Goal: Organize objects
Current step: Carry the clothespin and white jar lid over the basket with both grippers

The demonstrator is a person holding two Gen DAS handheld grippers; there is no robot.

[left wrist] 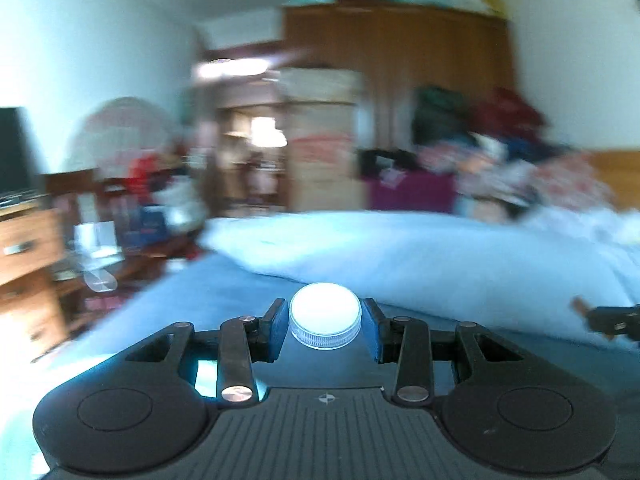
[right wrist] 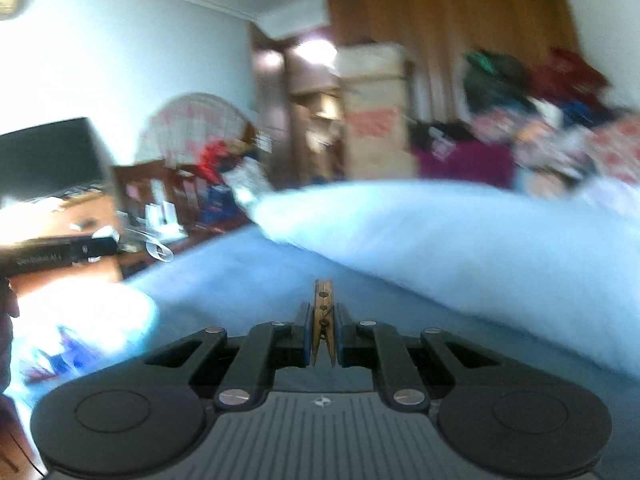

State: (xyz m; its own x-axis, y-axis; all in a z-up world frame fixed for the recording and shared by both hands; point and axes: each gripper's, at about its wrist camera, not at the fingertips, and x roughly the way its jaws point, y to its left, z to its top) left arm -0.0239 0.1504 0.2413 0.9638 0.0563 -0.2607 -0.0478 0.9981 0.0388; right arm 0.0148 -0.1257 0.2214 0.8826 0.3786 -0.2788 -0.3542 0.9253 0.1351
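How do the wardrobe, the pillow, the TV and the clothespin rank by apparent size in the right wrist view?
1. Pillow and wardrobe: too alike to rank, and the pillow is nearer.
2. TV.
3. Clothespin, smallest despite being closest.

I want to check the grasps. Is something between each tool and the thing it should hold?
No. The left tool is shut on the cap, and the right tool is shut on the clothespin. Nothing lies between.

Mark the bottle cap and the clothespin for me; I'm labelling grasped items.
bottle cap [left wrist: 325,307], left wrist view, on its domed white top.
clothespin [right wrist: 323,300], right wrist view, on its upper wooden arm.
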